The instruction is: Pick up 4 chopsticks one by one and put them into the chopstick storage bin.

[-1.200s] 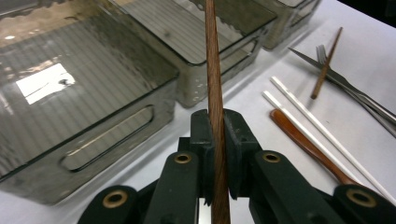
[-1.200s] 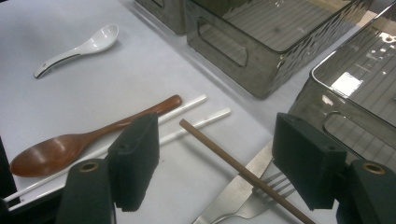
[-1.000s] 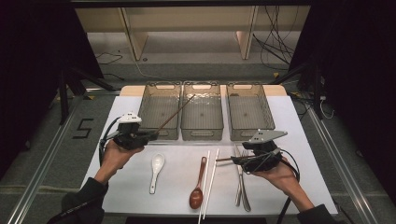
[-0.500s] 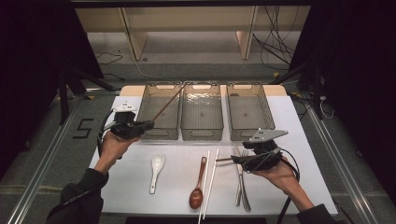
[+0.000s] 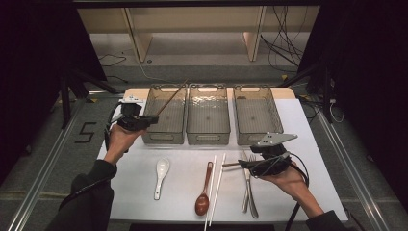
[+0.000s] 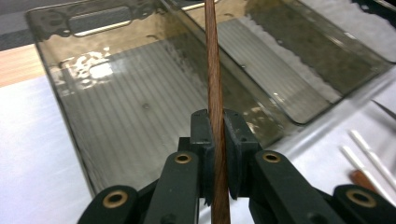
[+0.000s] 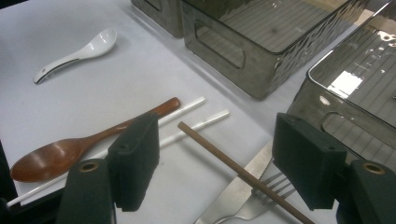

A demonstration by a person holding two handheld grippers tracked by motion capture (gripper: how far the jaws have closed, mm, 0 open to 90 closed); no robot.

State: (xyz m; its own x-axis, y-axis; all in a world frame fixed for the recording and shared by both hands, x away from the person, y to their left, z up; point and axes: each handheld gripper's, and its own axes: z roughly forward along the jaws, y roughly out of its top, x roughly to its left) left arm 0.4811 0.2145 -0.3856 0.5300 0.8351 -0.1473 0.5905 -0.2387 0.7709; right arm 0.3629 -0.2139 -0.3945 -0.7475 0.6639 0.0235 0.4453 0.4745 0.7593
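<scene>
The thin brown wooden chopstick (image 6: 215,93) is clamped between the black jaws of the left gripper (image 6: 217,140), its far end slanting up over the leftmost of three smoked clear plastic bins (image 5: 166,115); in the high view that stick (image 5: 172,98) hangs above the bin's interior, not yet lying in it; the bin looks bare inside. A second brown wooden chopstick (image 7: 238,170) lies between the wide-apart jaws of the right gripper (image 7: 224,163), seemingly resting across a steel table knife (image 7: 243,186) and steel fork (image 7: 254,198); whether the gripper bears on it at all, I cannot tell; the jaws are plainly not closed on it.

My judgement: the sorting has barely begun; one stick is about to be dropped, its twin waits to be picked up. Left on the white tabletop (image 5: 183,192) are a white ceramic soup spoon (image 5: 160,176), a reddish-brown wooden spoon (image 5: 204,190) and a pair of white chopsticks (image 5: 215,187); the middle bin (image 5: 207,115) and right bin (image 5: 257,115) look empty.
</scene>
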